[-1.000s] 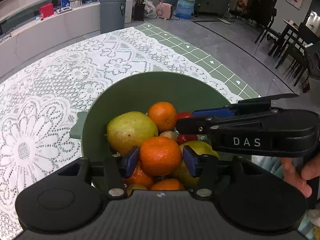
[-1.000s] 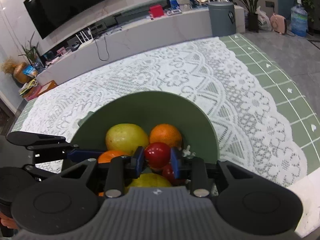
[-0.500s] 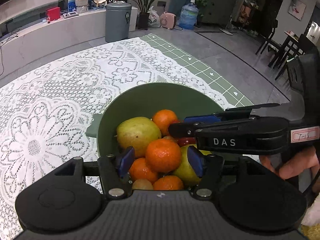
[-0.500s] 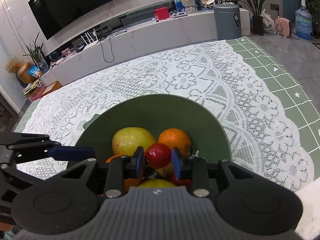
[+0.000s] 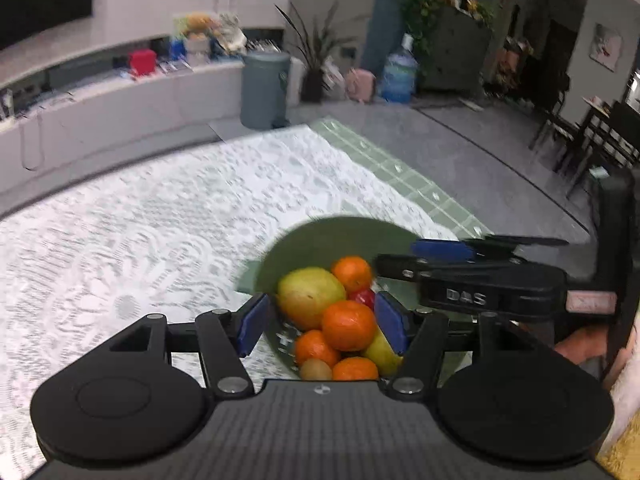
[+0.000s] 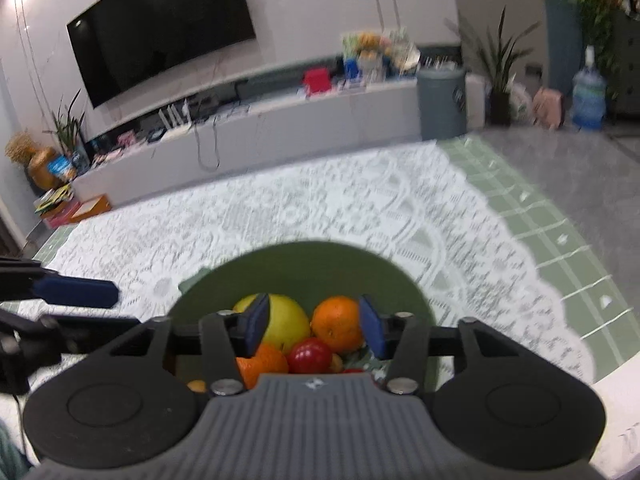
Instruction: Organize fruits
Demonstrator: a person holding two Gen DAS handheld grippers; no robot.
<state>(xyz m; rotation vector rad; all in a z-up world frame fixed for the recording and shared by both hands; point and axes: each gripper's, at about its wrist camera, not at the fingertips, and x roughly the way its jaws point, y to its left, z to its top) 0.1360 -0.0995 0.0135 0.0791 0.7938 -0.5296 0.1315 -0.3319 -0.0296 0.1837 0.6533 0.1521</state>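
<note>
We hold our left gripper (image 5: 322, 322) above the green bowl (image 5: 320, 236), and its blue pads are spread wide with nothing between them. Our right gripper (image 6: 314, 326) is spread wide too, and it holds nothing. The bowl sits on the white lace cloth (image 5: 140, 240), and all the fruits we can see lie piled inside it.

A top orange (image 5: 348, 325) sits right under our left gripper, straight ahead and a little down between the pads. A big yellow-green pear (image 5: 310, 296) lies just to its left, touching it. The pear's long side runs from left to right, so it is wider than the round orange.

From our right gripper, a small red fruit (image 6: 309, 356) lies straight ahead and down, near the bowl's middle. Another orange (image 6: 336, 322) sits just behind it.

We think the left gripper is nearer to the top orange, and the right one is nearer to the red fruit. Each only needs to go down.
</note>
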